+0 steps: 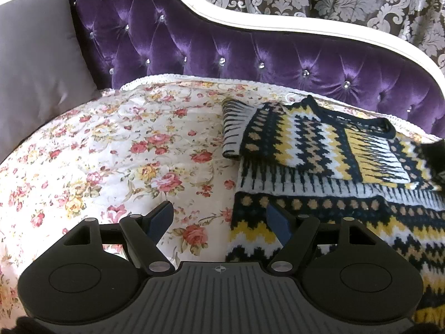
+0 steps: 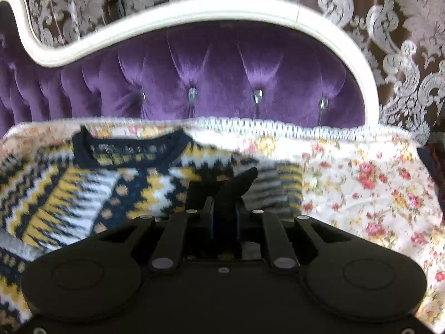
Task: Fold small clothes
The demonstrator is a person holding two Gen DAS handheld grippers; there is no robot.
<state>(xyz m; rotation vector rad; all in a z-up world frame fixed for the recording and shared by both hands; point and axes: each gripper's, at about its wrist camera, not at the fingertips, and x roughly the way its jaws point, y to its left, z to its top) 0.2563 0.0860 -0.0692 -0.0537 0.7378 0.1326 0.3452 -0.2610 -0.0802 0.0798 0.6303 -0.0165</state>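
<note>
- The sweater (image 1: 319,150), knitted in navy, yellow and white zigzags, lies on a sofa (image 1: 250,53) spread with a flowered cover (image 1: 125,150); its collar is toward the purple backrest.
- One sleeve is already folded across the chest, so by my reading the fold is partly done.
- The left tongs (image 1: 219,222) stand open with nothing pressed between the pads. The sweater's left edge runs between the two fingers: one finger is over the flowered cover, the other over the knit.
- The right tongs (image 2: 224,208) are nearly closed on a dark tuft of the sweater, pinched at its right side below the collar; that view is blurred, so I cannot tell exactly which part of the garment it is.
- The garment's long axis runs from the collar at the back toward the hem near the person, and the bulk of it lies to the right of the left tongs.
- The left tongs are the nearer to the loose left edge, so the next grasp most likely falls to them.
- A gray cushion (image 1: 36,64) sits well apart at the left end.
</note>
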